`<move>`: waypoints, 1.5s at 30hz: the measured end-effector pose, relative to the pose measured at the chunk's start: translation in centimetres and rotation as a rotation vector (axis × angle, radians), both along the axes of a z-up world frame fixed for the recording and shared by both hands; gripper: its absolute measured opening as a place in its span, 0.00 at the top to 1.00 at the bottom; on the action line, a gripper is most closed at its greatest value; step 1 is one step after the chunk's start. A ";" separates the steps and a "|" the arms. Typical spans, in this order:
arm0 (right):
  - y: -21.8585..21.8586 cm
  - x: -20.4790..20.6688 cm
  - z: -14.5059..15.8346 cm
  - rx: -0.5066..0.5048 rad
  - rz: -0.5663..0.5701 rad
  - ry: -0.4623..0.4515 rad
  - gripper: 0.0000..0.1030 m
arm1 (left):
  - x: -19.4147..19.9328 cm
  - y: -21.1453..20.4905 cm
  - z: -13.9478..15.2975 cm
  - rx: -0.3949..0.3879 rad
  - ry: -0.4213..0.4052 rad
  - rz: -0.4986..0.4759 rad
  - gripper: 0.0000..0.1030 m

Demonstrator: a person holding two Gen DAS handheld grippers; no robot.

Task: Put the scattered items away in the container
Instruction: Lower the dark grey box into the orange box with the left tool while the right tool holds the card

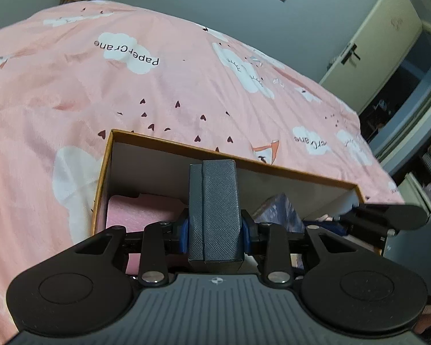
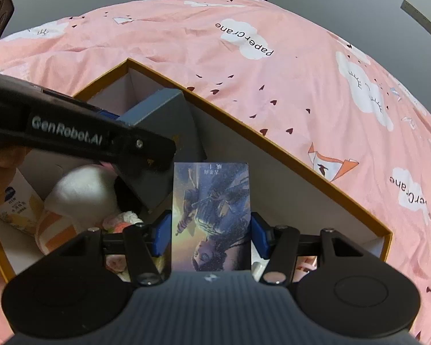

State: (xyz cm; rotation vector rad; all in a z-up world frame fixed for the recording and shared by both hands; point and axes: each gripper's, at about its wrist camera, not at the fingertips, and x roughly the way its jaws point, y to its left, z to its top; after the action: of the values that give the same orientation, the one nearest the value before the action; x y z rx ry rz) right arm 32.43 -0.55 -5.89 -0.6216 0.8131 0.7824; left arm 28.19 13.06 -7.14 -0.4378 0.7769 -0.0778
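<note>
Pink bedding (image 2: 273,72) surrounds the box (image 2: 287,155); with the left gripper (image 1: 214,227) pinching a grey case (image 1: 215,210) and the right gripper (image 2: 211,230) pinching a card (image 2: 211,215), a collision is risked at ten o'clock.

Two grippers: the left gripper (image 1: 214,212) clamps one grey case (image 1: 214,210), and the right gripper (image 2: 211,230) clamps one illustrated card (image 2: 211,215). One orange-rimmed box (image 2: 287,155) sits on one pink bedsheet (image 2: 273,66). Inside the box, toward nine o'clock in the right wrist view, lie one white plush toy (image 2: 80,192) and one carton (image 2: 20,204); the left wrist view shows one pink foam block (image 1: 140,211).
</note>
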 end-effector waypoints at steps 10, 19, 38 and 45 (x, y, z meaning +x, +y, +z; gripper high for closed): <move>0.6 0.0 0.0 -0.018 0.022 -0.020 0.42 | -0.8 -2.1 1.1 0.218 -0.034 -0.055 0.52; 0.7 -0.5 0.2 -0.022 0.038 -0.031 0.42 | -1.8 -2.4 1.7 0.441 -0.016 -0.026 0.56; 3.8 -3.0 0.1 -0.183 0.257 -0.138 0.42 | -6.6 0.6 4.2 0.328 -0.036 0.084 0.53; 3.9 -2.6 0.2 -0.193 0.246 -0.139 0.42 | -7.1 2.0 3.3 0.254 -0.006 0.117 0.53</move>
State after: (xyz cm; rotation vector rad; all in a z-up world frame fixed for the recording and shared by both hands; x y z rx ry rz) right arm 29.87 3.38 -5.67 -0.9518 0.6969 0.8789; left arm 21.12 15.10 -3.81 -0.2407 0.7427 0.1276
